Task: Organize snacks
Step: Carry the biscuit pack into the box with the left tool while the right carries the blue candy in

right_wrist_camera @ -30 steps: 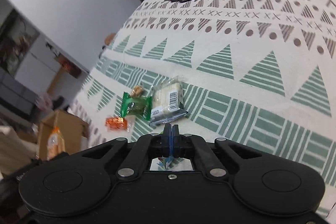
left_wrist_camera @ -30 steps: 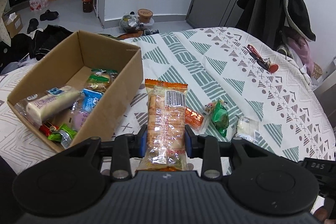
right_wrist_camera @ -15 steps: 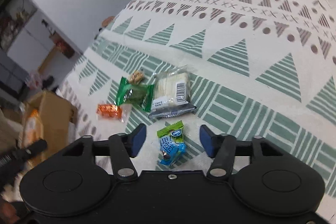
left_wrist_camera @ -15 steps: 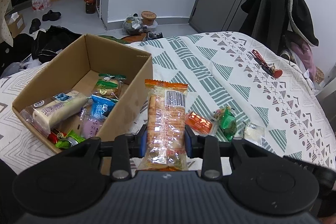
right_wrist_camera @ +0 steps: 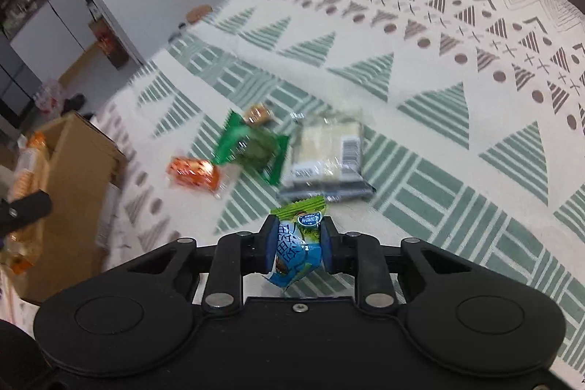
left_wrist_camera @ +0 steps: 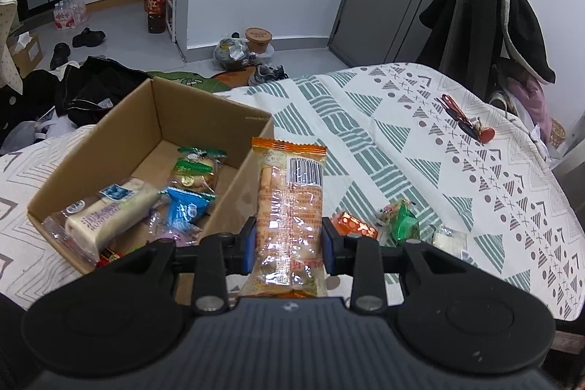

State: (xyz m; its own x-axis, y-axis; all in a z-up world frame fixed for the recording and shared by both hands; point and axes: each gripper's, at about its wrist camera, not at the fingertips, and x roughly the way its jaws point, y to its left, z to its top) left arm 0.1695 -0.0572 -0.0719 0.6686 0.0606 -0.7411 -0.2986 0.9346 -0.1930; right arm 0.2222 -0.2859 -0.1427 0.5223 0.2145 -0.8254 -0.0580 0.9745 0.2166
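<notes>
Two packets pinched: orange packet (left_wrist_camera: 289,207) between left fingers (left_wrist_camera: 250,245); blue-green packet (right_wrist_camera: 297,249) between right fingers (right_wrist_camera: 269,249).

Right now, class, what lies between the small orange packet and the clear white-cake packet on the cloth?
The green packet, clearest in the right wrist view.

right gripper (right_wrist_camera: 297,253) closed on blue-green candy (right_wrist_camera: 297,249) (apparently lifted; view blurred).

Cardboard box (left_wrist_camera: 109,148) sits left on the tablecloth (left_wrist_camera: 420,156), loose snack packets (left_wrist_camera: 398,225) right of it, keys (left_wrist_camera: 464,119) behind
</notes>
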